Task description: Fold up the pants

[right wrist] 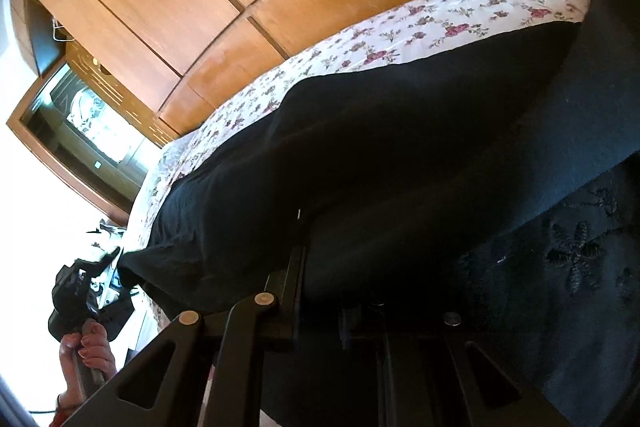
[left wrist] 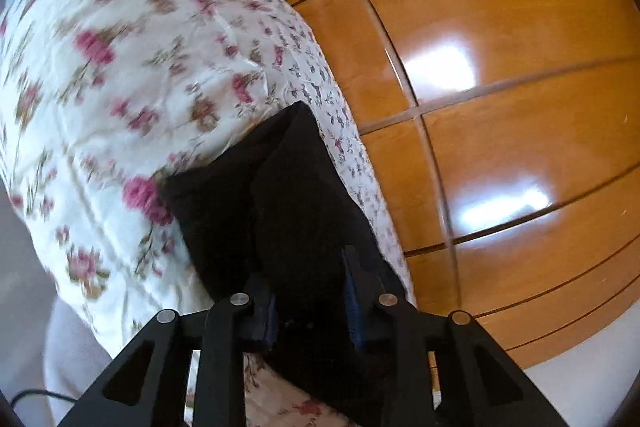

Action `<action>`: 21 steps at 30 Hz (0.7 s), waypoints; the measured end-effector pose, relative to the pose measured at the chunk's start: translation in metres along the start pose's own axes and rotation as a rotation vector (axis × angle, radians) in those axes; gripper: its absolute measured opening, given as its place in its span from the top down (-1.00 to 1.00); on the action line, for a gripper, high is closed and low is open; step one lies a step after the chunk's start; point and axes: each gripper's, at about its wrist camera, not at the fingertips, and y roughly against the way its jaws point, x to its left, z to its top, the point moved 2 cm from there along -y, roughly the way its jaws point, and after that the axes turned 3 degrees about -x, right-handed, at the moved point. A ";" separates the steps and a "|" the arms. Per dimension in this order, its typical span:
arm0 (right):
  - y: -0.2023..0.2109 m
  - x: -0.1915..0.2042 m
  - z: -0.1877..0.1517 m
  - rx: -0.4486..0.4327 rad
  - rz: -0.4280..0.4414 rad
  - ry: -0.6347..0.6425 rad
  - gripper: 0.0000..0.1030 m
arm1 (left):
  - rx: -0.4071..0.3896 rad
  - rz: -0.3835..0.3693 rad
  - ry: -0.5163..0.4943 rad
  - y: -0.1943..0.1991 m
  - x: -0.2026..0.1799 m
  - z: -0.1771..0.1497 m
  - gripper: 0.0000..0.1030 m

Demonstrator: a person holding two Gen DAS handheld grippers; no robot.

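Left gripper point(left wrist: 312, 311), left wrist view: jaws stand part-way apart with black pants point(left wrist: 276, 203) between them; whether the pads press the cloth cannot be told, as the fabric hides the tips. Pants end lies on a floral bedspread point(left wrist: 120, 87), near the bed's edge, beside a glossy wooden wardrobe point(left wrist: 500, 67); picture blurred at left. Right gripper point(right wrist: 340, 291), right wrist view: jaws drawn together, clamped on the pants point(right wrist: 360, 147), which spread long across the bedspread point(right wrist: 440, 23); a fold of cloth rises at right. A hand point(right wrist: 90, 347) holding the other tool shows at lower left, at the far end of the garment. Step judged: both ends taken up for a lengthwise fold. Next move calls for a firm left grip, then carrying one edge evenly over the other.
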 end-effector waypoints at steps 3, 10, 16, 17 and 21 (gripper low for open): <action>0.001 0.008 0.011 0.008 -0.013 0.013 0.79 | -0.028 -0.020 -0.054 -0.004 -0.019 0.014 0.69; 0.047 0.045 0.039 -0.190 0.077 0.089 0.80 | -0.211 -0.154 -0.265 0.035 -0.066 0.036 0.82; 0.019 0.036 -0.007 -0.050 0.015 0.149 0.80 | -0.139 0.090 -0.291 0.017 -0.002 0.019 0.82; 0.011 0.029 -0.016 -0.015 0.009 0.125 0.80 | -0.129 0.108 -0.271 0.012 0.009 0.018 0.83; 0.007 0.019 -0.029 0.012 0.028 0.099 0.79 | -0.155 0.098 -0.182 0.016 0.029 0.022 0.85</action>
